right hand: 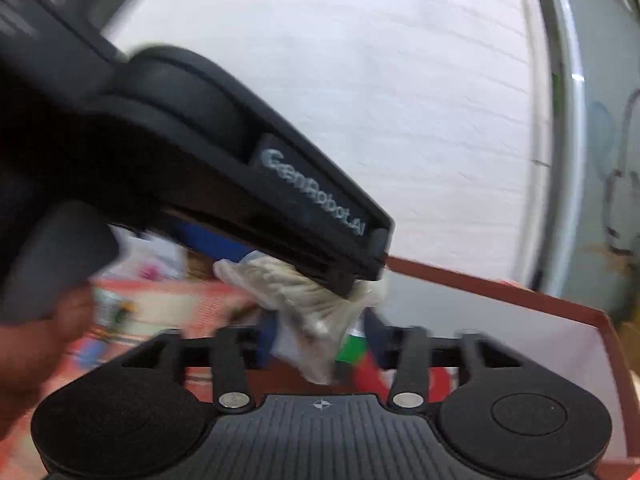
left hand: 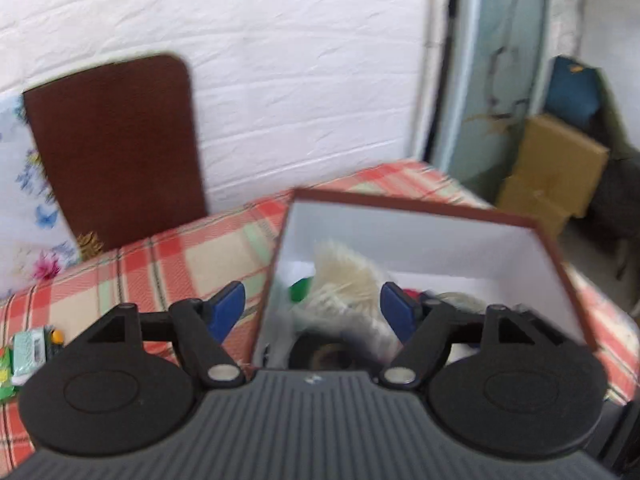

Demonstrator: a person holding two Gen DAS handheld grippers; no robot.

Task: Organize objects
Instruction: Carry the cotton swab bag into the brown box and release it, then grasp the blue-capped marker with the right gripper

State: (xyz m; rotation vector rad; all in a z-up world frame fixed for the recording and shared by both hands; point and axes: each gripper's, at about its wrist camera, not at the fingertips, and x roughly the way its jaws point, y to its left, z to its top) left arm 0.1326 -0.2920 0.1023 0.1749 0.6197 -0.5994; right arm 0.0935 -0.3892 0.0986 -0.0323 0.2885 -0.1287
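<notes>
An open box with a brown-red rim and white inside stands on the plaid surface; it also shows in the right wrist view. My left gripper is open over the box's near left corner, and a cream fluffy item hangs between its blue pads. In the right wrist view the left gripper's black body crosses the frame with the cream item under its tip. My right gripper is open just below that item. A green object and other things lie in the box.
A brown board leans on the white wall at the back left. Small packets lie on the plaid cloth at the left. A cardboard box and a pale door are at the right.
</notes>
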